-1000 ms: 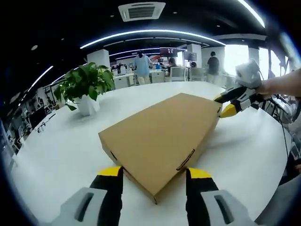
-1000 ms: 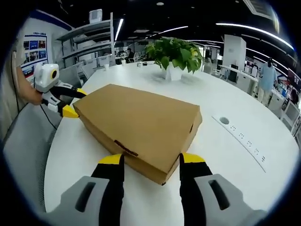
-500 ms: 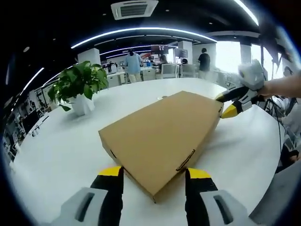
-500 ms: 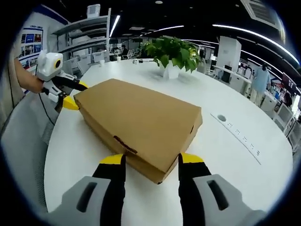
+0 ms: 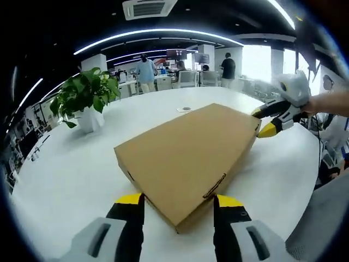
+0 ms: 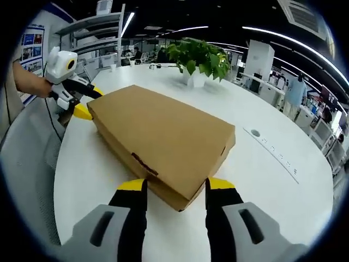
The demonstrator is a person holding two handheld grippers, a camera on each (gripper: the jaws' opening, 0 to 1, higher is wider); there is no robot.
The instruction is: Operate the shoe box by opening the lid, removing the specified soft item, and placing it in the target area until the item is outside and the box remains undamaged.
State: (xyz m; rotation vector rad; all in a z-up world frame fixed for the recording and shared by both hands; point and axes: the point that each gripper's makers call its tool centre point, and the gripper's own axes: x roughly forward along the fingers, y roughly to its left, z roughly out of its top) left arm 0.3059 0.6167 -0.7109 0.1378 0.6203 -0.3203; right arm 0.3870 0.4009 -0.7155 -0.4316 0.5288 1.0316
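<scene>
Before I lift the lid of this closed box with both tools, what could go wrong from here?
1. Each tool straddles an opposite corner of the cardboard box: left tool, right tool. Squeezing there may crush the corners.
2. The lid is shut, with side tabs tucked in. Forcing it up could tear them.
3. The box lies on a smooth white table, so an uneven pull may slide it toward the potted plant.
</scene>
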